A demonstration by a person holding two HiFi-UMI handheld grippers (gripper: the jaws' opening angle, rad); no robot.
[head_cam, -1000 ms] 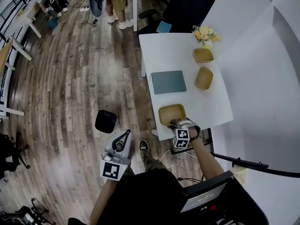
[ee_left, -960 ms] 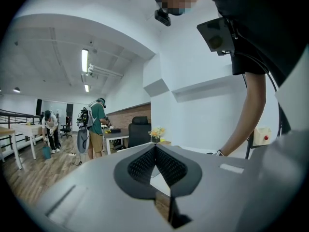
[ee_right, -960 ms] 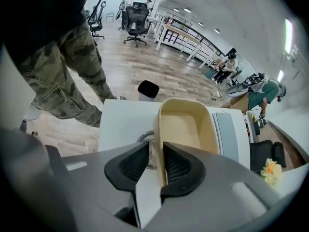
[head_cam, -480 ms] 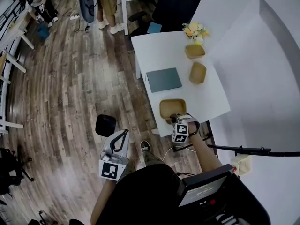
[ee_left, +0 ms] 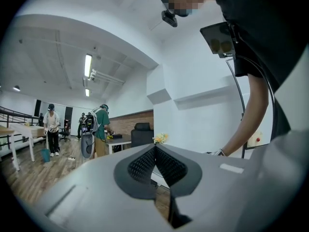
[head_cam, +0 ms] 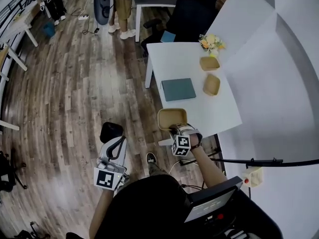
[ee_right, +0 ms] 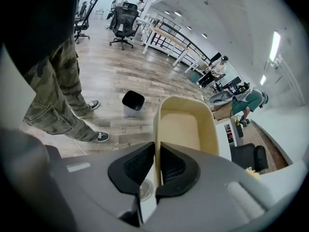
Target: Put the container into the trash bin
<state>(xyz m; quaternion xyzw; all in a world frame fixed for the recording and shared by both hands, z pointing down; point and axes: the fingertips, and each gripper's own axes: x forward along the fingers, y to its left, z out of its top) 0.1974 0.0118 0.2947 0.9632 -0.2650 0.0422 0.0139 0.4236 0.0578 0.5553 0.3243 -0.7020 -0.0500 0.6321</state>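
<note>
The container [ee_right: 186, 124], a shallow tan tray with rounded corners, is clamped by one side wall in the right gripper [ee_right: 157, 151]. Its fingers [ee_right: 137, 166] are closed on that thin wall, one pad on the outside and the other inside the tray, and the rest of the tray stretches away from the fingertips with its open hollow facing the camera. From the head view we see the container [head_cam: 172, 118] at the near left corner of the white counter [head_cam: 184, 59], just ahead of the right gripper [head_cam: 175, 130]; we cannot tell whether it rests on the surface or hangs clear of it. The black trash bin [head_cam: 111, 132] stands on the wooden floor [head_cam: 75, 83] to the left of the counter, apart from the container, and it shows beyond the tray's left edge in the right gripper view [ee_right: 133, 102]. The left gripper [head_cam: 117, 146] hangs just beside the bin, its fingers [ee_left: 140, 166] pressed together at the tips. Farther along the counter lie a grey-green notebook [head_cam: 178, 89], two more tan trays [head_cam: 211, 84] [head_cam: 209, 63] and a small bunch of flowers [head_cam: 211, 42].
</note>
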